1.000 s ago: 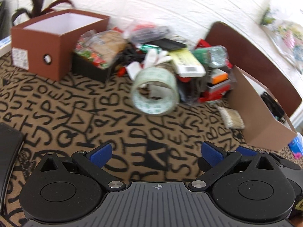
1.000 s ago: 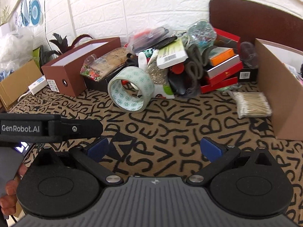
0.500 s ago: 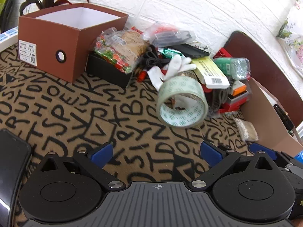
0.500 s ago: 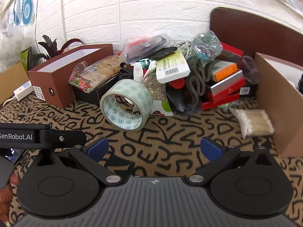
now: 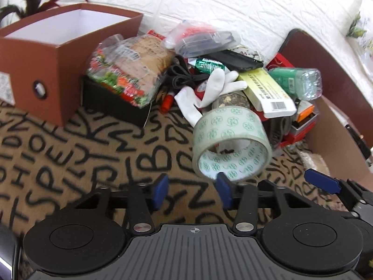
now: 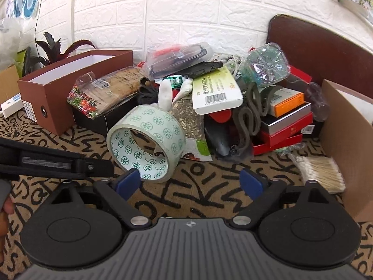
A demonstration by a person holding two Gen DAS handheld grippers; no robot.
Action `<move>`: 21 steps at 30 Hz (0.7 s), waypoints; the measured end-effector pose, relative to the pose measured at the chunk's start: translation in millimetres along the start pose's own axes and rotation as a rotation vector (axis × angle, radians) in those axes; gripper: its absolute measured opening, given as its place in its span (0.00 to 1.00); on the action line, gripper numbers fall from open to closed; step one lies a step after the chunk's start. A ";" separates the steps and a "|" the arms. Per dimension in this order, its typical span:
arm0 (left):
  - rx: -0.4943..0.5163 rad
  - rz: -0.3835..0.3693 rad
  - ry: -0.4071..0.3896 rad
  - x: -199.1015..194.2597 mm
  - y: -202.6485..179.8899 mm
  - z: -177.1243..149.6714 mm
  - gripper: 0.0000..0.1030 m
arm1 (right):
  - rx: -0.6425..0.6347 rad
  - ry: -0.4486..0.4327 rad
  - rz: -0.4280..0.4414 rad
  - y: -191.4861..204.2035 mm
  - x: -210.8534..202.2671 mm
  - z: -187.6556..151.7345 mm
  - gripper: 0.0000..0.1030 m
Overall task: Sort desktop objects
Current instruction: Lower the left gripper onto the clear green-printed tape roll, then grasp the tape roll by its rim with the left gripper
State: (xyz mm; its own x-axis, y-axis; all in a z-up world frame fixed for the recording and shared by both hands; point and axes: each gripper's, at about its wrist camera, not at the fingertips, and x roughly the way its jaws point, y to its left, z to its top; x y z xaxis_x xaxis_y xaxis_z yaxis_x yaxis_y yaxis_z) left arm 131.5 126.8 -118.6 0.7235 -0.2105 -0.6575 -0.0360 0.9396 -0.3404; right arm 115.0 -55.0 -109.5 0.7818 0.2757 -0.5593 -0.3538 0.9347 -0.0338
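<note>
Fat glossy tape roll (image 5: 232, 144) stands on edge on the letter-print surface (image 5: 70, 144) before the clutter, both grippers' (image 5: 191, 192) (image 6: 190, 183) jaws closing on nothing, brown cardboard box (image 5: 53, 74) looking empty.

— Straight ahead of the tongs?
— White embossed brick wall (image 6: 177, 18), evenly and brightly lit.
— Underneath?
— Tan cloth with black scrawled letters (image 5: 70, 154).
— Off to the right?
— Dark brown curved headboard-like panel (image 6: 326, 44); floral fabric (image 5: 363, 23) above.
</note>
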 end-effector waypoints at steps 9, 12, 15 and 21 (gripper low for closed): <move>0.048 0.017 0.016 30.2 -9.7 15.4 0.28 | -0.001 0.041 0.052 1.3 29.6 6.1 0.55; 0.033 0.024 0.022 38.8 -9.4 20.5 0.31 | -0.004 0.052 0.060 2.6 37.8 7.4 0.49; 0.014 0.030 0.035 46.5 -8.6 24.7 0.31 | -0.013 0.064 0.065 3.9 44.8 10.6 0.37; 0.005 0.042 0.046 47.8 -13.1 30.7 0.14 | 0.012 0.081 0.094 0.6 50.8 17.7 0.18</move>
State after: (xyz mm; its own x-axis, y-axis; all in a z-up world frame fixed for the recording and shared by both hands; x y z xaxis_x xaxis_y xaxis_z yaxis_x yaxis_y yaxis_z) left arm 187.8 112.7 -124.9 0.6892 -0.1825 -0.7012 -0.0624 0.9492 -0.3085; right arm 163.6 -36.5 -123.3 0.7010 0.3440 -0.6247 -0.4173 0.9082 0.0318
